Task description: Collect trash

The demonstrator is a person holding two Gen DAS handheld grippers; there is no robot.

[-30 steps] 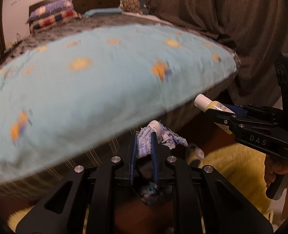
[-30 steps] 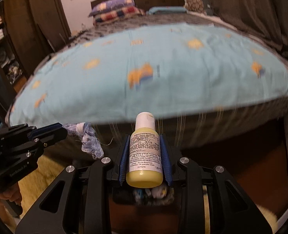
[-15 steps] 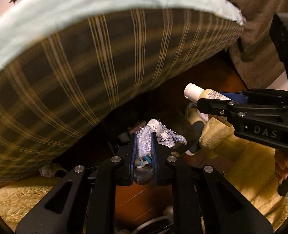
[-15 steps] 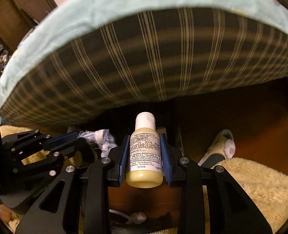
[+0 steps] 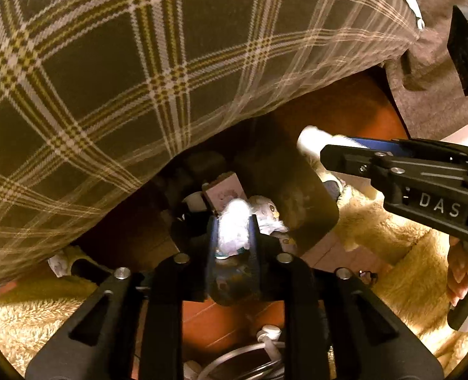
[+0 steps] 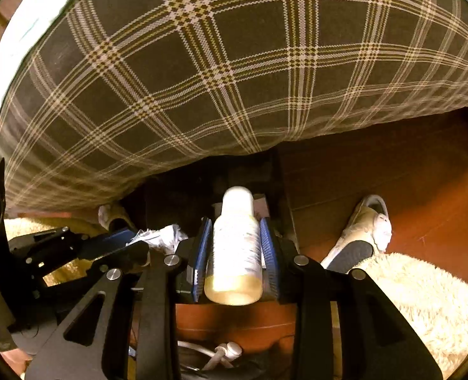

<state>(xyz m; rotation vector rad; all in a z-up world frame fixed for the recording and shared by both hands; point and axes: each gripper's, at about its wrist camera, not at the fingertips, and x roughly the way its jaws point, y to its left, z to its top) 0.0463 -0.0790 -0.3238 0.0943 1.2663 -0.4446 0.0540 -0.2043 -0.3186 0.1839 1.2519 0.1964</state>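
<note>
Trash is in both claws: the left gripper (image 5: 232, 237), jaws opening, has a rag wad (image 5: 234, 231) between them over a dark bin (image 5: 284, 196); the right gripper (image 6: 235, 250) clamps a yellow bottle (image 6: 235, 253) above it. Neither piece is dropped yet.

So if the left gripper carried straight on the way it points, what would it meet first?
Probably the trash inside the dark bin: the left gripper, jaws opening around the crumpled white-blue cloth scrap, aims at a small pinkish carton there. Depth is unclear.
</note>
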